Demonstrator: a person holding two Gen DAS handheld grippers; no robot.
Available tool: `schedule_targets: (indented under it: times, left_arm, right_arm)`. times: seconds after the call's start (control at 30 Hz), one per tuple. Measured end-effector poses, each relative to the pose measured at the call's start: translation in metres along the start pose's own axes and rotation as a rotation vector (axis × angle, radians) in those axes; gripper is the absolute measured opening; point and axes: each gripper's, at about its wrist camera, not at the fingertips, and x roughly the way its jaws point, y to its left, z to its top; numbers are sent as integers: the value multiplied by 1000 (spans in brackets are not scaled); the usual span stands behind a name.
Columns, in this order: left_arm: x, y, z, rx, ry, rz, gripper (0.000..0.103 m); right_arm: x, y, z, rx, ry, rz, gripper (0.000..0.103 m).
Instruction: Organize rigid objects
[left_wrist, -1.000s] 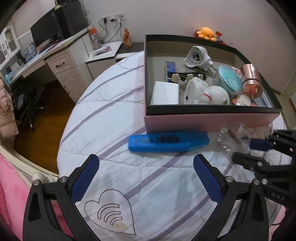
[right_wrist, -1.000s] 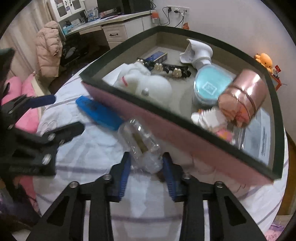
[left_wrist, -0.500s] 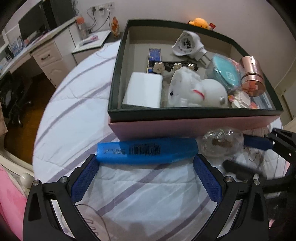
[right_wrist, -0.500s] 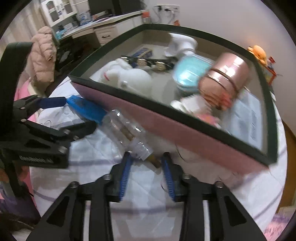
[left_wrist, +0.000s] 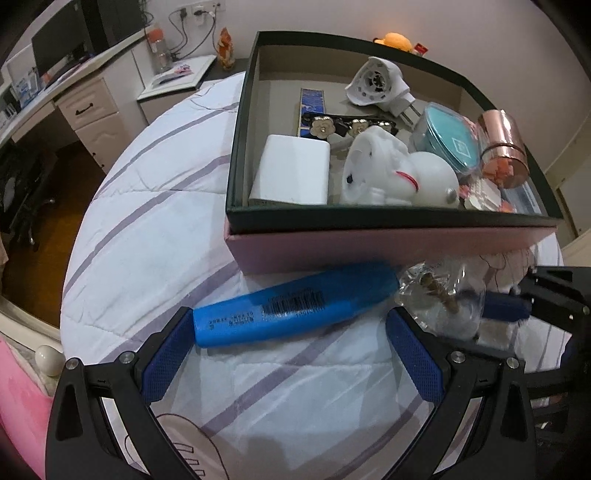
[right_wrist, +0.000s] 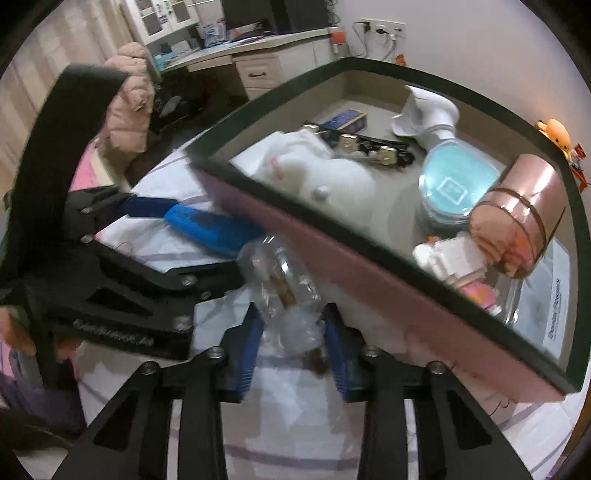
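A long blue case (left_wrist: 295, 310) lies on the striped quilt just in front of the pink box (left_wrist: 388, 247). My left gripper (left_wrist: 291, 354) stands wide open just above it, one finger at the case's left end and the other near its right end. A clear plastic bottle (right_wrist: 284, 284) with brown bits inside lies at the case's right end, against the box wall. My right gripper (right_wrist: 293, 347) has its blue pads on either side of the bottle's lower part; its jaws are closing and the pads press on it.
The dark-rimmed box (right_wrist: 369, 280) holds a white block (left_wrist: 291, 173), a white toy (left_wrist: 395, 173), a teal case (left_wrist: 450, 140), a rose-gold jar (left_wrist: 502, 144), a white plug and other small things. A desk and drawers (left_wrist: 88, 110) stand beyond the bed at the left.
My left gripper has sunk and tipped down toward the blue case, which now lies between its fingers. The right gripper let the bottle slip forward, then closed on it again.
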Motion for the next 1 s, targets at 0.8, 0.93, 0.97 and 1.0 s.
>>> schedule_targets:
  times: [0.8,0.93,0.97,1.0]
  left_arm:
    - [-23,0,-6,60,-101,-97,41]
    - [-20,-18,-8,142,-82,-60,54]
    - [-17,-22,-7,157,-65,-66,64]
    - [-10,-26,-4,173,-44,-70,72]
  right_arm:
    - [-11,-15,-15,54,-13,-45,32]
    - [-23,-23,-27,85,-13,-71,32]
    - [-26,-25,-28,91,-12,-79,32]
    - [-28,-27,-31,97,-12,-85,32]
